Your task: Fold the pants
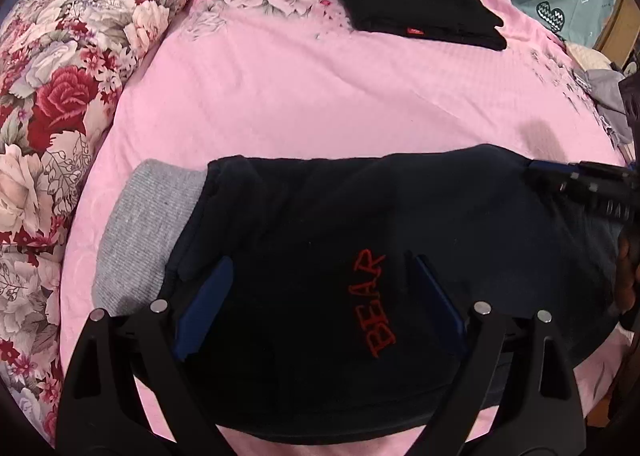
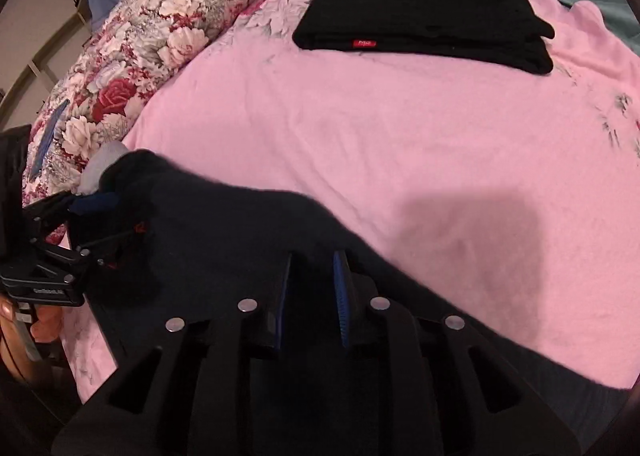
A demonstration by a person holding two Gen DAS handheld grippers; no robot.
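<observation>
Pink bedding carries the work: nearest, dark pants marked BEAR lie partly folded at the bed's front edge. The left gripper hovers over them, jaws spread wide and empty; the right gripper has jaws nearly closed, pinching nothing visible. Farther back sits a folded black garment. Loose layers could slip apart if dragged.

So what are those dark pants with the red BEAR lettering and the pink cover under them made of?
The pants look like soft matte fleece or brushed knit, with a grey ribbed cuff; the lettering seems stitched. The pink cover looks like plush, faintly embossed fabric. Neither is certain.
</observation>
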